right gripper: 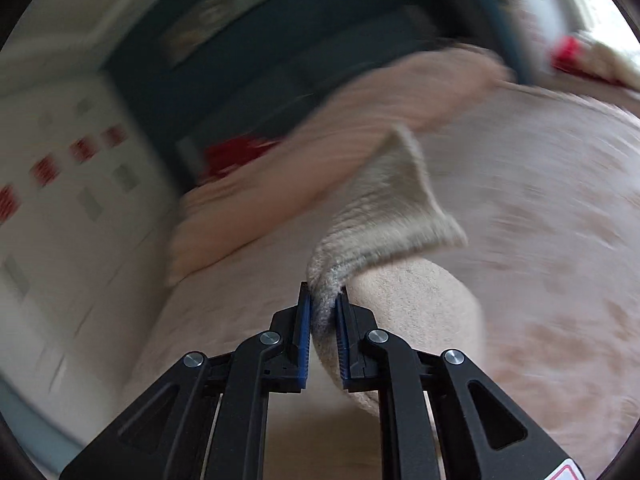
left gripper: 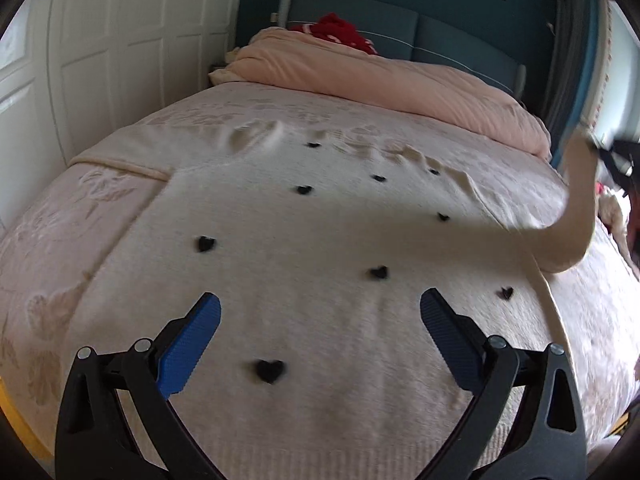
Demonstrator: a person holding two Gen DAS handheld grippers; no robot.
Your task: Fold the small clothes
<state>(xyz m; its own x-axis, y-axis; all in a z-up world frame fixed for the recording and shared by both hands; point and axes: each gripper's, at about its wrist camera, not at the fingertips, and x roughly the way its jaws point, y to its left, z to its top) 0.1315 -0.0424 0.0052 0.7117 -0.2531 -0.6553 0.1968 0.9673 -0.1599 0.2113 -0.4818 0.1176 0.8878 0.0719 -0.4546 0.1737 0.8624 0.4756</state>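
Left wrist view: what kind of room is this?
A bedroom, most likely: a made bed with a bunched pink duvet, a padded blue headboard, and white wardrobe doors alongside.

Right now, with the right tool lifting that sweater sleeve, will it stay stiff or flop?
Probably floppy: the sleeve droops and curls from the right tool. Likely light; a narrow pinch carries it. The cream sweater looks fuzzy, so it should grip rather than slip.

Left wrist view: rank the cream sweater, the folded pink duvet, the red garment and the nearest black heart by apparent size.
1. cream sweater
2. folded pink duvet
3. red garment
4. nearest black heart
The red garment is far away and partly hidden, so its rank is uncertain.
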